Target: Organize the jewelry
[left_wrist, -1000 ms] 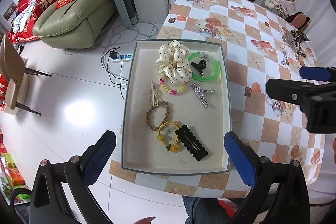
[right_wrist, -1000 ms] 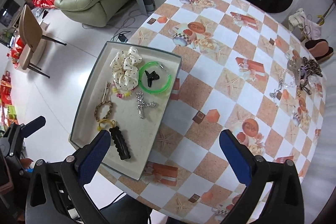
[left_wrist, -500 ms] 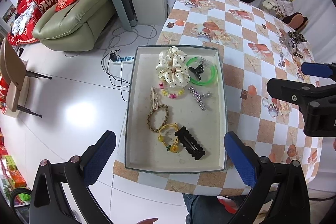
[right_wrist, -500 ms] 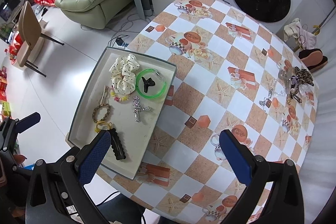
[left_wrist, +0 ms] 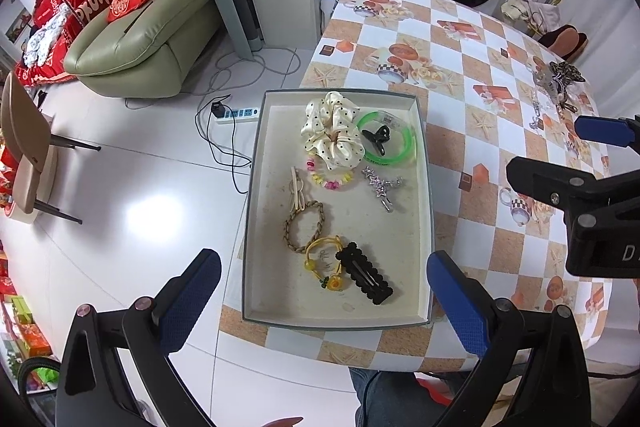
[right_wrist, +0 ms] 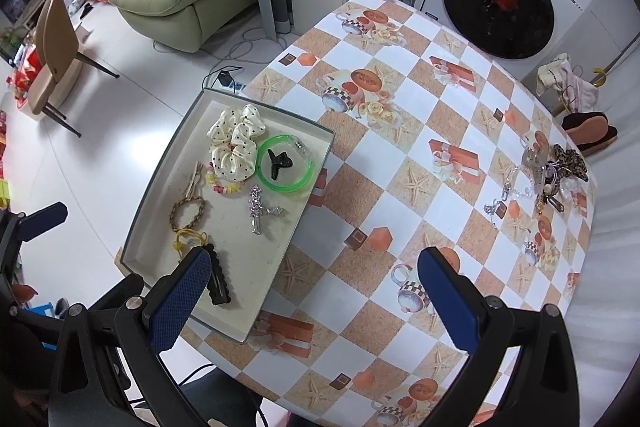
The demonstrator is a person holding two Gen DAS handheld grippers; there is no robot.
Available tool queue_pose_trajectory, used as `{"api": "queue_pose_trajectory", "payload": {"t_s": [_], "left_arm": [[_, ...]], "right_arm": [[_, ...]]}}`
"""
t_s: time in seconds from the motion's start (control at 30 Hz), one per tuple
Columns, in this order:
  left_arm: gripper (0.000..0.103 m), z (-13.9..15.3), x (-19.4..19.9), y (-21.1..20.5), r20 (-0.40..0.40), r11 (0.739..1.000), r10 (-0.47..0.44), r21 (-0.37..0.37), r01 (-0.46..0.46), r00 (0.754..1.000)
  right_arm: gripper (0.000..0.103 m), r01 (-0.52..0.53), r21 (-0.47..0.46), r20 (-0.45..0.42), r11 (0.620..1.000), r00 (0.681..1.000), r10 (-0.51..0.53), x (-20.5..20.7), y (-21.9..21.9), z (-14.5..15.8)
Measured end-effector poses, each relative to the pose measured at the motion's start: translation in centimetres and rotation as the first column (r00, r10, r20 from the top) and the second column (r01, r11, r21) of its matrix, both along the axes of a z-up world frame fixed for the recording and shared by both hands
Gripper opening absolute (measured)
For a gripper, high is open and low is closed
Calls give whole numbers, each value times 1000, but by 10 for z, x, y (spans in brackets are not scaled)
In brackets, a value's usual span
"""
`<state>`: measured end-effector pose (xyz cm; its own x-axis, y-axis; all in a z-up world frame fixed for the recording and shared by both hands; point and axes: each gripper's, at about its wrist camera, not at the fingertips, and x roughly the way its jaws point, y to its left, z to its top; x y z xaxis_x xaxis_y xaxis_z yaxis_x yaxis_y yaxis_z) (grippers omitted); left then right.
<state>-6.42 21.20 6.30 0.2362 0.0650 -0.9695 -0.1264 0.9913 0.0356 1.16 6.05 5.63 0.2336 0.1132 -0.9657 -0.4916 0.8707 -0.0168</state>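
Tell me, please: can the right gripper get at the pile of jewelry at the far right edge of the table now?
Probably yes. The right gripper is open and empty above the table, and only bare tablecloth lies between it and the jewelry pile.

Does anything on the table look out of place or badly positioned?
Yes. The tray overhangs the table edge on its left side, with floor below. A tangled pile of jewelry also lies loose at the table's far right edge, outside the tray.

One tray (left_wrist: 424, 163) — eight hair pieces; one jewelry pile (right_wrist: 548, 175).
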Motion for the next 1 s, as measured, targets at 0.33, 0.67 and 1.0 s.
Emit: {"api": "queue_pose_trajectory", "payload": {"t_s": [0.33,0.67,1.0], "left_arm": [[103,-3,-2,3,-14,1000,11,-1,-11,1000],[103,-9,-12,10,-33,999,51,3,-51,998],[103,-17,-15,17,-51,995,95,11,-94,994]], "right_arm": [[103,-5,-5,-21,1000,1000,5,0,-2,-7],[103,-47,-15,-44,999,998,47,-3,10,-15],[103,-72,-31,-64,997,995,70,0,19,-23]]}}
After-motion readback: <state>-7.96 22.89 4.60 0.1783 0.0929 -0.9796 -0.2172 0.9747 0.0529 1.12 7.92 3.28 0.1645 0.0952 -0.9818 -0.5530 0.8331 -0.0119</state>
